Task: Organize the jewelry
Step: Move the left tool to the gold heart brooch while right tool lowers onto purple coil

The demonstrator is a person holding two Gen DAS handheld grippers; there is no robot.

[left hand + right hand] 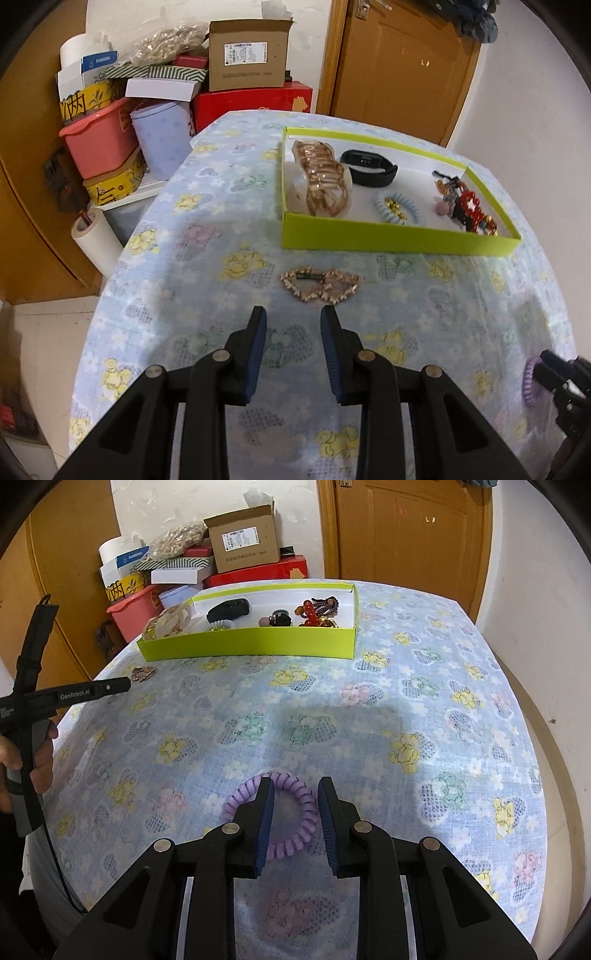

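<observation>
A gold double-heart hair clip (320, 284) lies on the flowered tablecloth just ahead of my left gripper (293, 314), which is open with nothing between its fingers. Beyond it stands a green box (399, 240) that holds a gold claw clip (325, 181), a black band (369, 166), a blue spiral tie (397, 208) and red beaded pieces (469, 206). My right gripper (295, 786) is down over a purple spiral hair tie (308, 805). The tie's right side lies between the partly closed jaws, and the pads are not pressing on it.
Cardboard boxes (247, 55), a pink tub (99, 140) and paper rolls crowd the space past the table's far left edge. A wooden door (402, 62) is behind the green box. A hand (22, 753) holds the left gripper (127, 685) at the table's left rim.
</observation>
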